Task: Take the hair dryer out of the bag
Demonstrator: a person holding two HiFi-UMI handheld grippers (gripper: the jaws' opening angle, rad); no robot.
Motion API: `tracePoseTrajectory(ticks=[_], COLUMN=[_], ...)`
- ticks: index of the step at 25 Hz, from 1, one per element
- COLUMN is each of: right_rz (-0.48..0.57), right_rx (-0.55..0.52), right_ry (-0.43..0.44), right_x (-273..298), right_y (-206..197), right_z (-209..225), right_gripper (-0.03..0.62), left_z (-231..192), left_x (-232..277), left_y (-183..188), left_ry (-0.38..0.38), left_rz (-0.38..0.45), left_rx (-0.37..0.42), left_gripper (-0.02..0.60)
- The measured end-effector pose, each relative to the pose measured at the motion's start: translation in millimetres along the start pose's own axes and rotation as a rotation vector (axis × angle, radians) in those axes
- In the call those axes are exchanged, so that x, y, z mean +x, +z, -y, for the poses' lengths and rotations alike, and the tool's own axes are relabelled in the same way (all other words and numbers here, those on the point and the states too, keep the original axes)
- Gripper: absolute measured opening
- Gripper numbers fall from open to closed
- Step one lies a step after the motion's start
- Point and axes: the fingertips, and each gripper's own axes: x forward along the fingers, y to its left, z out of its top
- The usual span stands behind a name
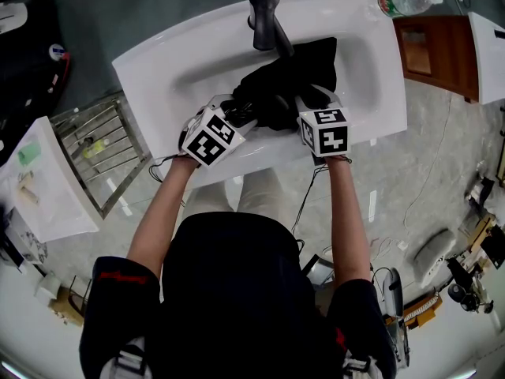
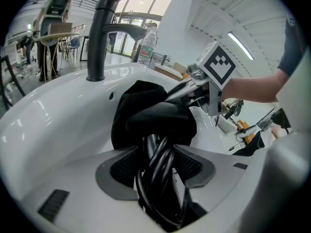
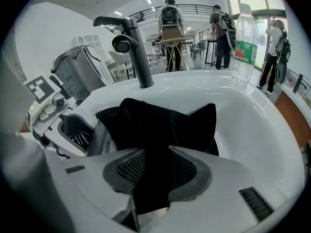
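With the bag [image 3: 155, 118], in the sink [image 1: 371, 61] toward its front edge, pinched by the right gripper [image 3: 156, 161] and the cord [image 2: 160, 188] of the dryer inside clenched by the left gripper [image 2: 155, 152], extraction was judged begun; a pull apart was called for next

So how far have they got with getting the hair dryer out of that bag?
Partly there. Done: a loop of black cord is already out of the bag. In hand: the left gripper is clamped on that cord, and the right gripper has the bag's cloth between its jaws. Left: the dryer itself isn't clearly out; the bag lies bunched in the sink.
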Motion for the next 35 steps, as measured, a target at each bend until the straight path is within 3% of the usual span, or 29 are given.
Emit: tracePoseTrajectory(ticks=[11, 20, 35], right_rz=[0.023, 0.061, 0.063], right_rx=[-0.101, 0.04, 0.052], right_ry=[-0.02, 0.023, 0.058], right_x=[-3.4, -6.7, -9.4], right_y=[-3.6, 12.3, 24.3], right_z=[-1.3, -2.6, -17.3], right_gripper=[0.144, 0.143, 0.144], left_z=[5.6, 8.4, 16.2], left_x=[-4.8, -7.9, -14.1], left_y=[3.5, 1.5, -2.2], left_ry=[-0.048, -0.066, -0.07], left_rz=[0.011, -0.004, -0.049], left_rx=[-0.014, 0.006, 0.067], left_gripper=[0.227, 0.227, 0.227])
